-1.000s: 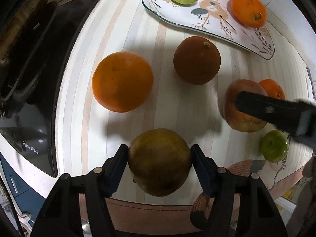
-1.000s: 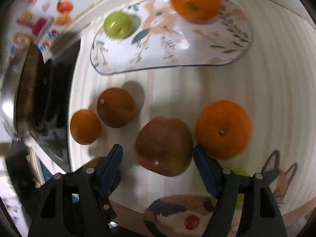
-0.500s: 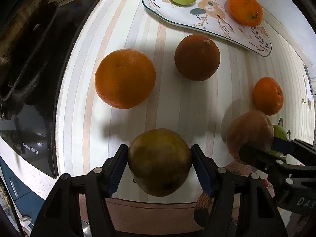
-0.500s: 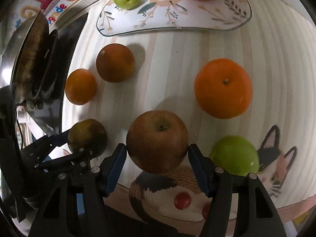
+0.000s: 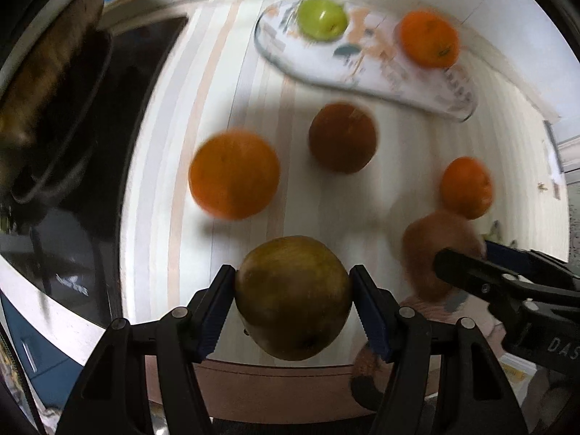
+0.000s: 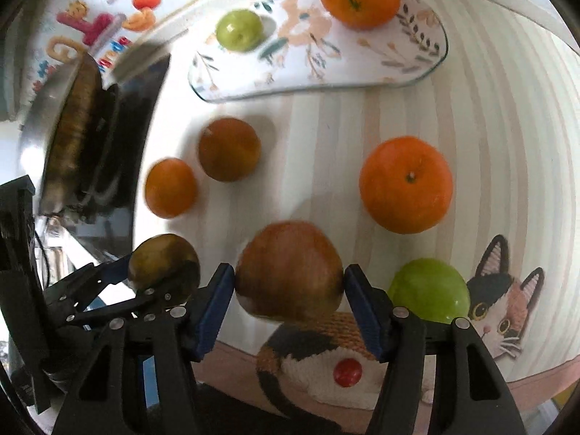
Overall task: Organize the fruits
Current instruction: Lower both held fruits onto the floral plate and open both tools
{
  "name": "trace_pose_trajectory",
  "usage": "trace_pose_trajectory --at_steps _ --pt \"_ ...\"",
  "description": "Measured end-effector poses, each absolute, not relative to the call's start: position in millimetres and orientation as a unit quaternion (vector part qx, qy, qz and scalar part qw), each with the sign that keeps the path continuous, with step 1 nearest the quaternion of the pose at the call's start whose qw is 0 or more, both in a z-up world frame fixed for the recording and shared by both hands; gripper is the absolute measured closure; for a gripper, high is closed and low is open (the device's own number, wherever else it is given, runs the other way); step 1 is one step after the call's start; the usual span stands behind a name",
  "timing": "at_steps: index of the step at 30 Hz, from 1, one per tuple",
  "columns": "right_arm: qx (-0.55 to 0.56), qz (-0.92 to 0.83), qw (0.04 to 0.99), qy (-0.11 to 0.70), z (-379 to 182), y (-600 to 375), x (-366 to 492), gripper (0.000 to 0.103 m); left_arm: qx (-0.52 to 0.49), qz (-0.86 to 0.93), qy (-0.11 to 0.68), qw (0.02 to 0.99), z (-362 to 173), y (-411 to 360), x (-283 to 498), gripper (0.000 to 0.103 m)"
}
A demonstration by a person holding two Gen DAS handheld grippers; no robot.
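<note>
My left gripper [image 5: 291, 275] is shut on an olive-green fruit [image 5: 293, 297] and holds it above the striped table. The jaws of my right gripper [image 6: 289, 275] are closing; its pads press both sides of a red-brown apple [image 6: 290, 253], held just off the table. On the flowered plate [image 5: 362, 69] at the back lie a green apple [image 5: 320, 18] and an orange [image 5: 427, 38]. A large orange [image 5: 233, 174], a brown fruit [image 5: 342, 137] and a small orange [image 5: 465, 186] rest on the table. Another green apple [image 6: 429, 290] sits beside my right gripper.
A black cooktop [image 5: 90, 199] with a pan [image 5: 47, 83] lies along the left side. A cat-patterned mat [image 6: 489, 308] covers the near right edge of the table. The table's front edge runs just under both grippers.
The right jaws have narrowed onto the red-brown apple, which now hangs blurred above the table. Both grippers have risen a little with their fruits.
</note>
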State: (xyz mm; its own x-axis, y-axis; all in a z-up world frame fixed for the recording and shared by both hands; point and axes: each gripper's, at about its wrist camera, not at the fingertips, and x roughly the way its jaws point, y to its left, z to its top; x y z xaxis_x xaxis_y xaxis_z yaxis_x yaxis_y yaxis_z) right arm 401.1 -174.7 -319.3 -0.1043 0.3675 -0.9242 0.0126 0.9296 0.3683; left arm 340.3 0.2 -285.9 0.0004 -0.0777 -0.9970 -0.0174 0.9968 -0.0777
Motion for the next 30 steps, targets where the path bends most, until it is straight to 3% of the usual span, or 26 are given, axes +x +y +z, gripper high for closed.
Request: trace_pose_trajectory --at_steps 8,14,22,30 --pt "0.176 0.147 0.675 0.702 -277.8 -193.0 430.1 0.039 -0.061 -0.053 0.668 0.74 -227.9 -10.1 382.1 0.041" --pt "0.194 0.132 0.708 0.667 -256.3 -212.5 475.1 0.039 -0.072 -0.06 0.652 0.753 -215.2 -14.8 441.7 0.041" --pt "0.176 0.076 0.718 0.669 -295.0 -235.8 535.7 0.039 -0.058 -0.047 0.681 0.728 -256.5 -15.0 514.9 0.041" --pt "0.185 0.05 0.707 0.681 -326.9 -246.9 547.4 0.038 -0.06 -0.017 0.727 0.684 -304.7 -7.2 534.8 0.04"
